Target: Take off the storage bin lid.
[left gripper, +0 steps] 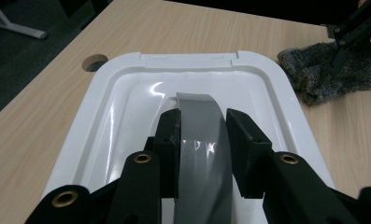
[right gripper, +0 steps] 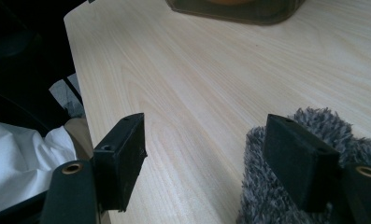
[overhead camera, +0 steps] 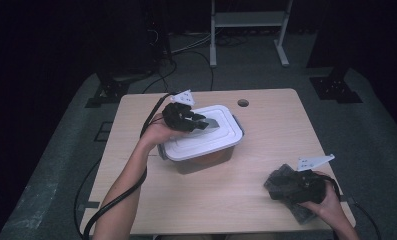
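High view: light wood table [overhead camera: 226, 195], round cable hole [overhead camera: 243, 103] near far edge. Translucent plastic storage box [overhead camera: 206, 161] with white lid [overhead camera: 196, 145] left of centre, something orange-brown dimly visible through the wall. Left gripper [overhead camera: 198, 121] lying over the lid, jaws closed on the grey lid handle [overhead camera: 209, 123], left hand [overhead camera: 161, 131] behind it at the box's near-left side, cable trailing back along the forearm. Right gripper [overhead camera: 291, 186] near the front right corner, sitting on a grey fuzzy cloth [overhead camera: 281, 181], right hand [overhead camera: 331, 204] wrapped around its body. Box and cloth well apart.

Left gripper view: both black jaws pressed against either side of the grey lid handle [left gripper: 199, 140], narrow gap taken up by the handle. White lid [left gripper: 103, 93] below, glossy recessed middle, latch tab at the far edge. Cable hole [left gripper: 94, 61] beyond the lid's far left corner. Grey fuzzy cloth [left gripper: 323, 74] at upper right on the table [left gripper: 33, 126], right gripper's tips [left gripper: 342, 42] above it.

Right gripper view: jaws wide apart, nothing gripped between them. Right-hand jaw resting on grey fuzzy cloth [right gripper: 276, 186], left-hand jaw over bare table [right gripper: 197, 93]. Bottom of the storage box [right gripper: 234, 11] at top edge. White fabric [right gripper: 19, 158] past the table edge at lower left.
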Motion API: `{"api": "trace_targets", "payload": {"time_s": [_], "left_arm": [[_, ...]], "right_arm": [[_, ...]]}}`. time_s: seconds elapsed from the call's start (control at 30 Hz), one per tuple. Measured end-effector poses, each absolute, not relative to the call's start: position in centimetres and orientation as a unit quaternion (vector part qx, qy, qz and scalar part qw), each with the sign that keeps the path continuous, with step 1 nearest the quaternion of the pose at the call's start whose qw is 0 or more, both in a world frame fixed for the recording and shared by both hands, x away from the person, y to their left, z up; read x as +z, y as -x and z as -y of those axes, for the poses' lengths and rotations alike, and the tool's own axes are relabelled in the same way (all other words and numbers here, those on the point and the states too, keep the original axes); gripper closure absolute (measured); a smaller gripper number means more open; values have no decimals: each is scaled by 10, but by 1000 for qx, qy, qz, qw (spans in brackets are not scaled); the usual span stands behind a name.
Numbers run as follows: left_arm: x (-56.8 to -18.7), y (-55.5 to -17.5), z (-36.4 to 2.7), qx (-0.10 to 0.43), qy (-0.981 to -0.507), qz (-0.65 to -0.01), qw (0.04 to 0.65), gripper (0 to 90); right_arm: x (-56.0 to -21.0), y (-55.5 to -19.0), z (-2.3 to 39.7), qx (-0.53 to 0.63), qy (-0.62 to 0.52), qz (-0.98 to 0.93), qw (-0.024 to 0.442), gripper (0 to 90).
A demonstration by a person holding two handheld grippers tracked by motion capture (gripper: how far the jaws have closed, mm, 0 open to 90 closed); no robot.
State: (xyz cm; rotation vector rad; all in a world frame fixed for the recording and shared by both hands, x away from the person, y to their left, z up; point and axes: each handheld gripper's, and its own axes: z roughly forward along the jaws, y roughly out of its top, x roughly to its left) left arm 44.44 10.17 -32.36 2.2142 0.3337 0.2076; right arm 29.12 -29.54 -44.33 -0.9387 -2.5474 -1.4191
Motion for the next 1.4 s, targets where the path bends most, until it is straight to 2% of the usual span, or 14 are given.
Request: {"api": "trace_targets", "payload": {"time_s": [0.97, 1.4], "left_arm": [[-332, -442, -104, 87, -885, -134, 437, 662], [-321, -436, -105, 82, -880, -135, 448, 531]], "right_arm": [[-444, -291, 294, -460, 305, 833, 44, 290], [-444, -291, 294, -460, 305, 833, 41, 289]]}}
